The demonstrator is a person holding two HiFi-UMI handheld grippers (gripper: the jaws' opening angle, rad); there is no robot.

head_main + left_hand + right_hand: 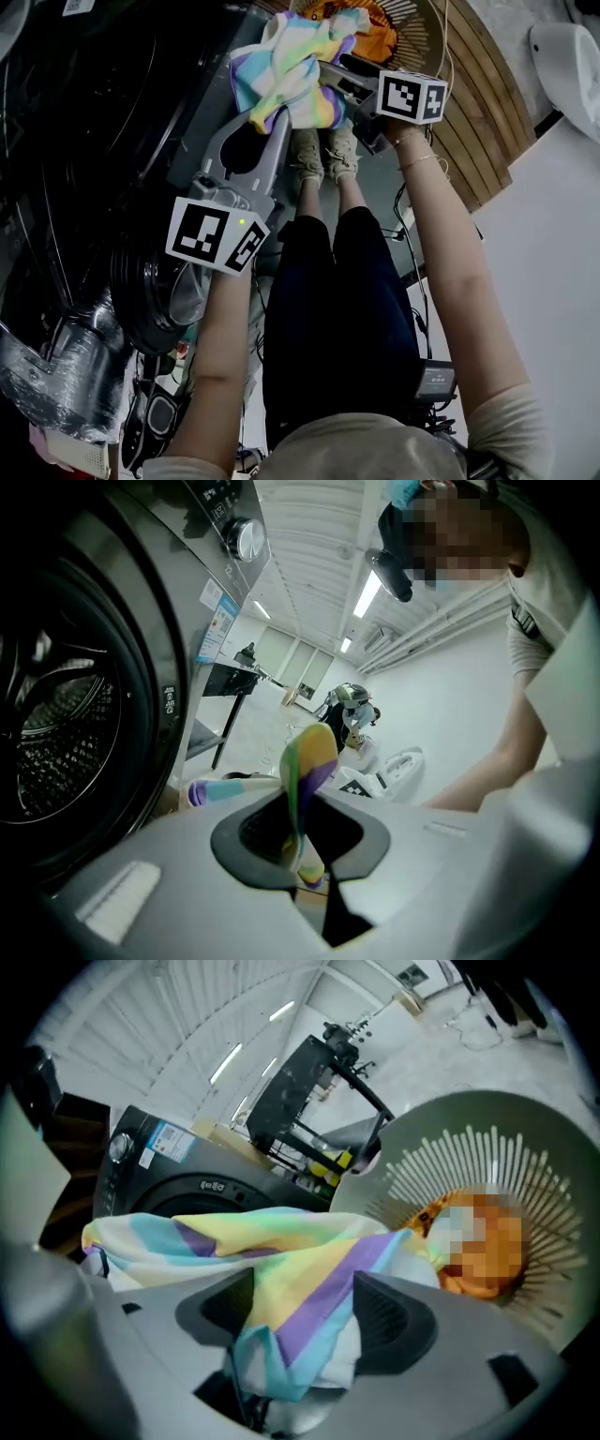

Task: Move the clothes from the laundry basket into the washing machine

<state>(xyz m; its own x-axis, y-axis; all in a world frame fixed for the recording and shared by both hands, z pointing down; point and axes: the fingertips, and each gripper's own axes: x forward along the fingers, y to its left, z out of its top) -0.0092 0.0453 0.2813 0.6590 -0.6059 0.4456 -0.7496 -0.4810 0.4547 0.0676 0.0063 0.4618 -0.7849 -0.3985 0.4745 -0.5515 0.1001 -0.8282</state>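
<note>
A pastel striped cloth (291, 66) hangs between both grippers, above the grey laundry basket (412, 28). My left gripper (272, 117) is shut on one edge of it; in the left gripper view a thin fold of the cloth (305, 771) stands pinched in the left gripper (300, 832). My right gripper (328, 75) is at the cloth's other side. Its jaws stand wide apart in the right gripper view, with the cloth (281, 1260) draped loosely between them in the right gripper (305, 1321). An orange garment (431, 1218) lies in the basket (469, 1147). The dark washing machine's open drum (56, 733) is at the left.
The washing machine's front (187, 1185) stands just behind the cloth, with its round door (150, 281) swung open low on the left. The person's legs and shoes (323, 155) are below the grippers. Wooden slats (478, 112) and a white fixture (567, 56) are on the right.
</note>
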